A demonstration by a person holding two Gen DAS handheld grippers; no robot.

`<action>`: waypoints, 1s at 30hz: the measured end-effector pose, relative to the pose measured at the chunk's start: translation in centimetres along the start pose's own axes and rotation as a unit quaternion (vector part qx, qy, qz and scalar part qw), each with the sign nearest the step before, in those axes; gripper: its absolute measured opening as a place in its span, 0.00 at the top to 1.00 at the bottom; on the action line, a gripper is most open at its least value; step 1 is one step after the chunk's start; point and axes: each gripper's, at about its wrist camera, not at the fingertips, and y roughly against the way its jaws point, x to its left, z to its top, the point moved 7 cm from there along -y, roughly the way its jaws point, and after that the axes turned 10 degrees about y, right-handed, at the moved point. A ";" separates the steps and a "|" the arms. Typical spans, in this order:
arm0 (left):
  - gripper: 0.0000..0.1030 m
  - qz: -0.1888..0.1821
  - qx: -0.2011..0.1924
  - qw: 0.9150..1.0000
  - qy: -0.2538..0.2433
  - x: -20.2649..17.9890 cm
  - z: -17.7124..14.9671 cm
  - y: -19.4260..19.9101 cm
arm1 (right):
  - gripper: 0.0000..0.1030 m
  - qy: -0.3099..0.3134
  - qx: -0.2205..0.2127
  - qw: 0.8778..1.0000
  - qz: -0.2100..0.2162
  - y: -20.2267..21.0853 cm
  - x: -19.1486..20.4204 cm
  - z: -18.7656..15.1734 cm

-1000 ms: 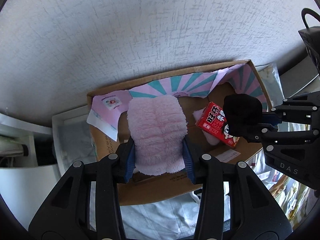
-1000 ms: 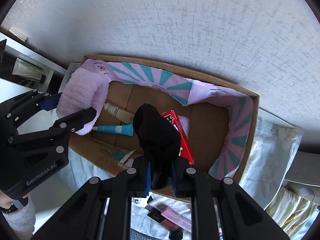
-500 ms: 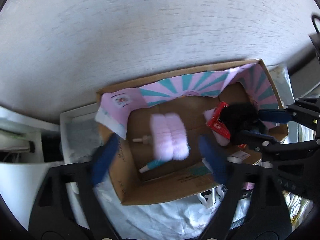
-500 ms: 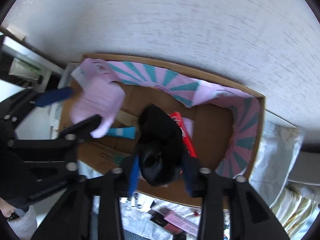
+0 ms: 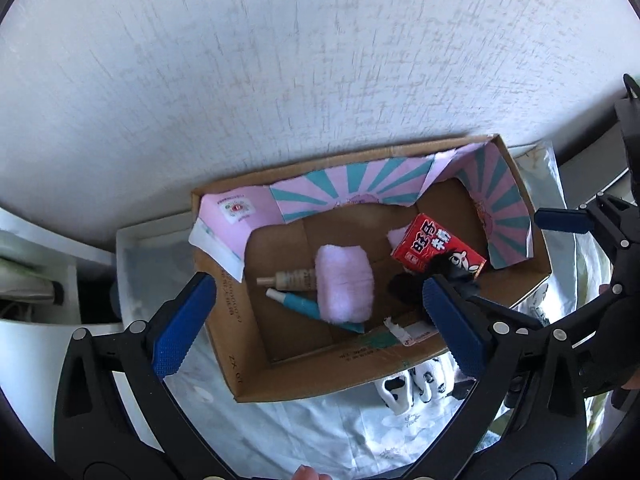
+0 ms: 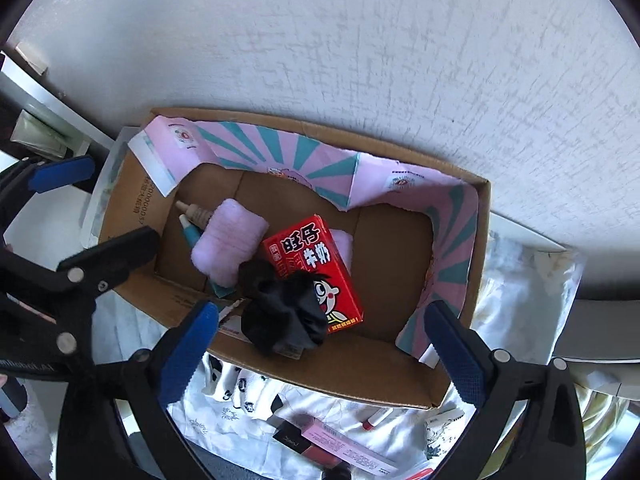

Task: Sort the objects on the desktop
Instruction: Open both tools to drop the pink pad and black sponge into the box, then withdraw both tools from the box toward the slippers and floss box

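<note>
Both the left gripper and right gripper hang spread and empty over the cardboard box, where the black scrunchie, perched at frame centre on the red milk carton, may slide off it.

Both grippers are wide open over the cardboard box, right gripper closest, left gripper off by the box's left edge. Inside, a black scrunchie sits by the near wall, overlapping a red milk carton. A pink fuzzy pad lies left of that, covering a beige tube and a teal tube.
</note>
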 end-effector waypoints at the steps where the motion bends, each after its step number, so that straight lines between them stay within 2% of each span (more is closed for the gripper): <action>1: 0.00 0.002 -0.005 1.000 -0.001 -0.1 0.0 0.2 | 0.00 0.002 -0.003 1.000 -0.002 0.2 0.1 -0.1; 11: 0.00 -0.020 -0.026 0.999 0.017 -0.3 0.1 2.8 | 0.00 0.012 -0.020 1.000 -0.003 1.7 0.3 -0.5; 16: 0.00 -0.048 -0.010 0.998 0.026 -0.9 -0.9 3.3 | 0.00 0.010 -0.039 0.999 0.010 2.5 0.2 -1.0; 20: 0.00 -0.037 -0.018 0.999 0.024 -1.0 -1.4 4.7 | 0.00 0.006 -0.034 0.999 0.020 2.7 -0.1 -2.0; 23: 0.00 -0.042 -0.021 0.999 0.020 -1.1 -1.9 5.7 | 0.00 0.009 -0.038 0.999 0.018 3.3 -0.2 -2.8; 27: 0.00 -0.004 -0.057 0.998 0.011 -0.9 -2.8 7.8 | 0.00 -0.010 -0.044 0.999 0.027 4.2 -0.8 -4.3; 30: 0.00 -0.003 -0.094 0.995 0.012 -0.8 -3.4 9.6 | 0.00 -0.017 -0.053 0.998 0.020 5.2 -1.7 -5.5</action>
